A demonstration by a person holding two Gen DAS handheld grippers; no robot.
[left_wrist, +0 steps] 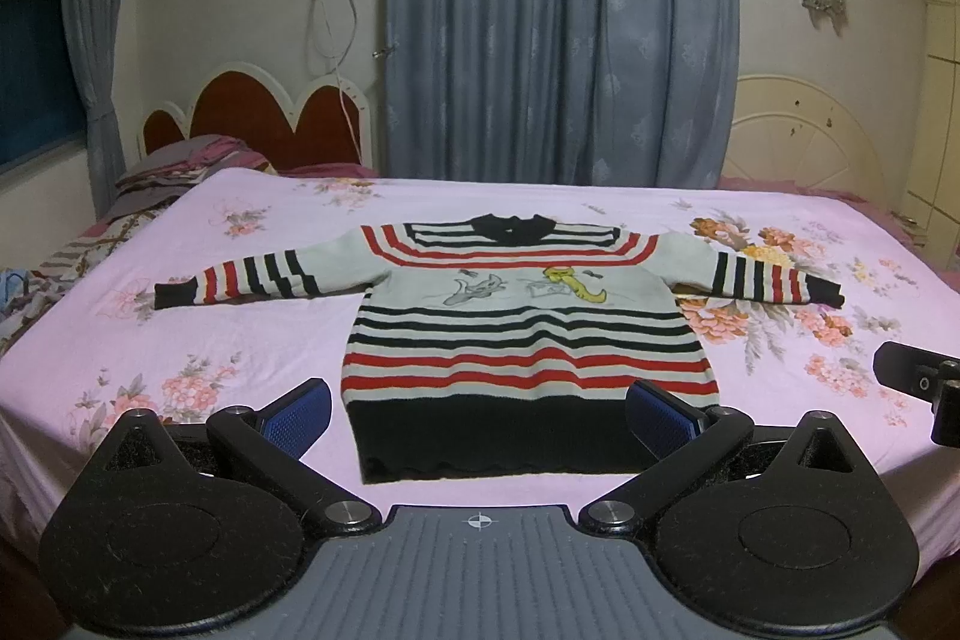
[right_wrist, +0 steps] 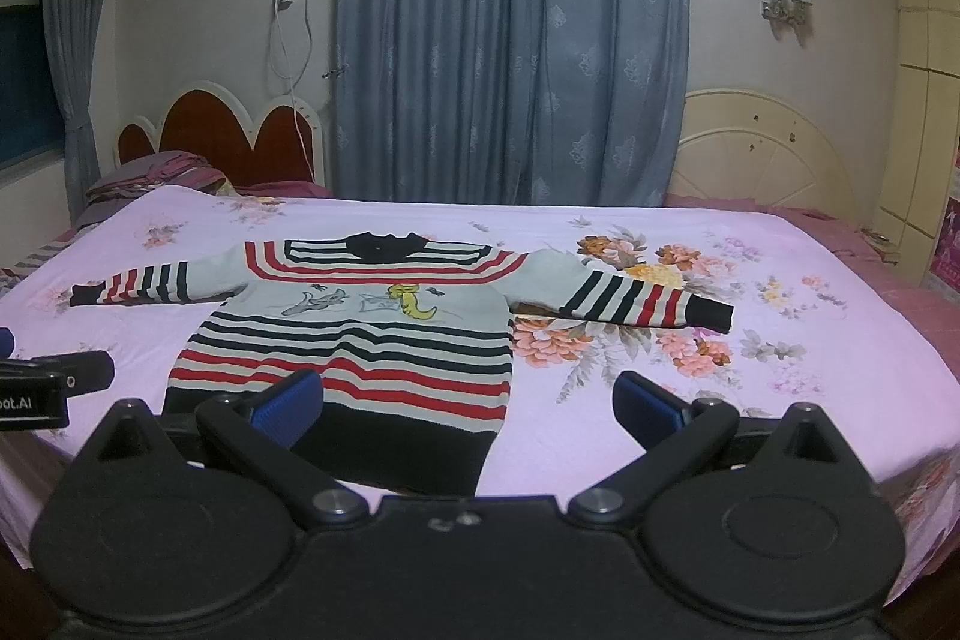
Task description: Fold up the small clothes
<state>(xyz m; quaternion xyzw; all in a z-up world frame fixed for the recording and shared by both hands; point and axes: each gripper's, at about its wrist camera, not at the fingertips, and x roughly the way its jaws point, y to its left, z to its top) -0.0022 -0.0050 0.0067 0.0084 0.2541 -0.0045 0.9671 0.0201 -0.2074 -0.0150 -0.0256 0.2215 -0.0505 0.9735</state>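
Knitted striped sweater (left_wrist: 528, 334) lies flat on the pink bed sheet (left_wrist: 240, 328), just ahead of the left gripper (left_wrist: 480, 415) and right gripper (right_wrist: 468, 409), both spread wide and holding nothing; it looks soft and light, best pinched at a sleeve cuff (right_wrist: 711, 316)

We see a knitted, matt wool-like sweater (left_wrist: 528, 334) on smooth printed cotton-like bedsheet (left_wrist: 240, 328) (faintly sheeny); at six o'clock, the left hand-held gripper (left_wrist: 480, 415) looks matt black plastic.

Dim, bluish indoor light, perhaps from overhead; soft focus, faint shadows, strong fisheye bending, dark corners.
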